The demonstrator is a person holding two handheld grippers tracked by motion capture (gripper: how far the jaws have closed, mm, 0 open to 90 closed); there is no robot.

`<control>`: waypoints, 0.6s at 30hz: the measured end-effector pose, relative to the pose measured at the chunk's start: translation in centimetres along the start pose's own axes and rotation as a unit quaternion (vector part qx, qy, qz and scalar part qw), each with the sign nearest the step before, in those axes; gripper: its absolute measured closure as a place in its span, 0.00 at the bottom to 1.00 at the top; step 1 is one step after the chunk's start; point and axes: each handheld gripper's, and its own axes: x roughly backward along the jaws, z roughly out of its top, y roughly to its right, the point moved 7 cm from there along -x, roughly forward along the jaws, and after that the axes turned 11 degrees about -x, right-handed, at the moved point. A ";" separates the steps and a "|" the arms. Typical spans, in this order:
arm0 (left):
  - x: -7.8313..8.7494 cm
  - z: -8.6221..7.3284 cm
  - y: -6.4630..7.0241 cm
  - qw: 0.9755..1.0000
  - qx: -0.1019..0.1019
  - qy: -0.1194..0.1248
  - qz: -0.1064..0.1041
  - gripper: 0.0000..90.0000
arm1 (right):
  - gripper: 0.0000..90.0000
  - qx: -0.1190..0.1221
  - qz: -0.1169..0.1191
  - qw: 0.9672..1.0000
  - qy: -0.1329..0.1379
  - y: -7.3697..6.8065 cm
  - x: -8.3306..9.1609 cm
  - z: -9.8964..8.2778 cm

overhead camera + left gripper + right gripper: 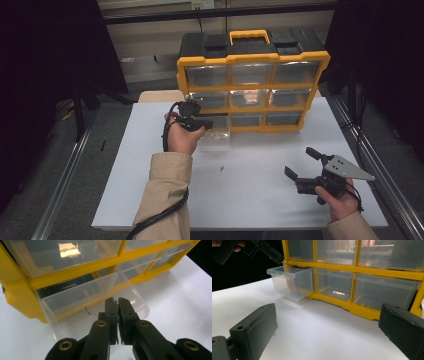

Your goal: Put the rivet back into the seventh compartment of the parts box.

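1. We hold the left gripper (209,123) at the bottom-left compartment of the yellow organizer (252,59), which stands at the far side of the white bench (260,175).
2. The clear drawer (105,292) of that compartment is pulled partway out of the yellow frame and hangs forward over the bench; in the right gripper view it (293,281) juts out from the frame while the other drawers beside it sit flush.
3. In the left gripper view the jaws are clenched together right at the drawer's front edge; we cannot tell whether the thin clear lip is pinched between them or merely touched.
4. A small screw (87,311) lies on the floor of the pulled-out drawer, just left of the jaws.
5. Our right gripper (302,165) rests low over the near right part of the bench, well apart from the organizer, its jaws released and spread wide with nothing between them.
6. A tiny dark speck (220,168) lies on the bench between our two hands.
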 end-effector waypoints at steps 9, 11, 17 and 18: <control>-0.5 0.0 -0.6 1.000 -0.007 -0.005 0.020 0.96 | 0.02 0.004 0.003 1.000 -0.002 0.0 0.0 0.0; -0.6 0.1 -0.6 1.000 -0.008 -0.003 0.021 0.96 | 0.02 -0.001 0.002 1.000 -0.001 0.0 0.0 0.0; -1.0 0.3 -0.5 1.000 -0.008 -0.002 0.024 0.96 | 0.02 0.002 0.001 1.000 -0.003 0.1 0.1 0.0; -1.0 0.3 -0.5 1.000 -0.007 -0.002 0.022 0.96 | 0.02 0.003 0.001 1.000 -0.002 0.1 0.1 0.0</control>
